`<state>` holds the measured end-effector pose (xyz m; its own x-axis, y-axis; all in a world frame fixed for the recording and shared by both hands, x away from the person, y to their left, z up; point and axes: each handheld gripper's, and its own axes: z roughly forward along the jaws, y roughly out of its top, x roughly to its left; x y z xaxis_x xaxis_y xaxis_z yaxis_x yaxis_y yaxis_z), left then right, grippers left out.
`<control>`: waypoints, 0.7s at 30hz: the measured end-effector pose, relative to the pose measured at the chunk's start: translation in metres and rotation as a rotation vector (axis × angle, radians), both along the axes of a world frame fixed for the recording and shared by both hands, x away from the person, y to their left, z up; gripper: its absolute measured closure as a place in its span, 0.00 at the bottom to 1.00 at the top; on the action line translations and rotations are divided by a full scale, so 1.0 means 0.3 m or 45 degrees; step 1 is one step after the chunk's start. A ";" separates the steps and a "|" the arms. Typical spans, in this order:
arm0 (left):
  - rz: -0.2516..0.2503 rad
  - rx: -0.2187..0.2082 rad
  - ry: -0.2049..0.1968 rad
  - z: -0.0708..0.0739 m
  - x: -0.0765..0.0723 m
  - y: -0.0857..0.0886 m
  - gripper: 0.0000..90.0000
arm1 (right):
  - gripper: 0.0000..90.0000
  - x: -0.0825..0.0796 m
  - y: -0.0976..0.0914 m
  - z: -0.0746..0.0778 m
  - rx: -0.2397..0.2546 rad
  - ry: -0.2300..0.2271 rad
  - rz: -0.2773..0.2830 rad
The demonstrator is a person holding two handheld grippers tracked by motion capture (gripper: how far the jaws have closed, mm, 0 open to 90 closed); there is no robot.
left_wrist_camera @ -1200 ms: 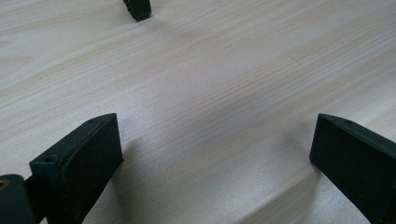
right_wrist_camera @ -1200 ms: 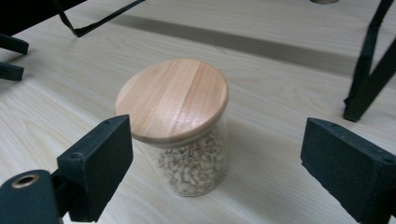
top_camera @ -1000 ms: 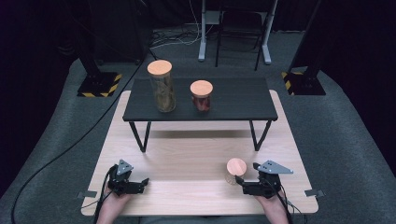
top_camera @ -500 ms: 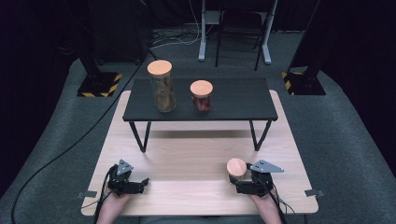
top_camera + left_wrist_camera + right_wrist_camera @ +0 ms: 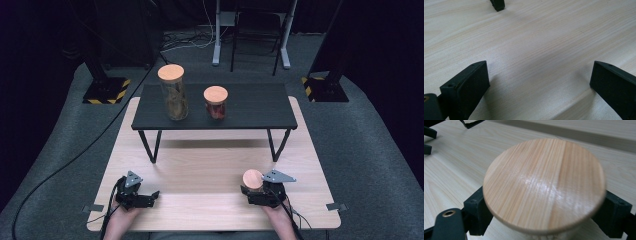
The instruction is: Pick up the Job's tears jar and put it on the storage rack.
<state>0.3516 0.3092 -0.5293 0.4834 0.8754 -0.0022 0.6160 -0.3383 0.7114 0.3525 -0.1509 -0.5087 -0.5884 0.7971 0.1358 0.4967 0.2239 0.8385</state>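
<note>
A small glass jar with a round wooden lid (image 5: 252,179) (image 5: 544,182) stands near the front right of the light wooden table (image 5: 200,170). My right gripper (image 5: 249,189) (image 5: 546,220) reaches around it just below the lid, with one black jaw on each side of the glass. Its jaws have just been closing with the jar between them. The lid hides the pads, and a gap seems to remain on one side. At the front left, my left gripper (image 5: 153,195) (image 5: 539,75) rests low over bare wood, open and holding nothing.
A low black bench (image 5: 250,107) stands across the back of the table. It carries a tall jar with brownish contents (image 5: 173,95) and a shorter jar with red contents (image 5: 216,102), both with wooden lids. Bare wood lies between the grippers.
My right gripper has slid left and a little lower, so its jaws now straddle the small jar. The jar and my left gripper have stayed put.
</note>
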 end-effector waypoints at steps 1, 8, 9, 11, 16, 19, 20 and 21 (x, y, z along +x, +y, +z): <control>0.000 0.000 0.000 0.000 0.000 0.000 0.02 | 0.17 0.002 0.004 -0.003 0.002 0.001 0.001; 0.000 0.000 0.000 0.000 0.000 0.000 0.02 | 0.23 0.014 0.010 -0.018 0.010 -0.001 -0.023; 0.000 0.000 0.000 0.000 0.000 0.000 0.02 | 0.23 0.014 0.010 -0.020 0.015 -0.001 -0.022; 0.000 0.000 0.000 0.000 0.000 0.000 0.02 | 0.24 0.014 0.011 -0.020 0.011 -0.009 -0.023; 0.000 0.000 0.000 0.000 0.000 0.000 0.02 | 0.25 0.011 0.011 -0.011 0.004 -0.010 -0.029; 0.000 0.000 0.000 0.000 0.000 0.000 0.02 | 0.26 0.009 0.005 -0.005 0.011 -0.003 -0.034; 0.000 0.000 0.000 0.000 0.000 0.000 0.02 | 0.26 0.009 0.003 -0.002 0.012 -0.003 -0.035; 0.000 0.000 0.001 0.000 0.000 0.000 0.02 | 0.27 0.008 0.001 0.000 0.010 -0.001 -0.035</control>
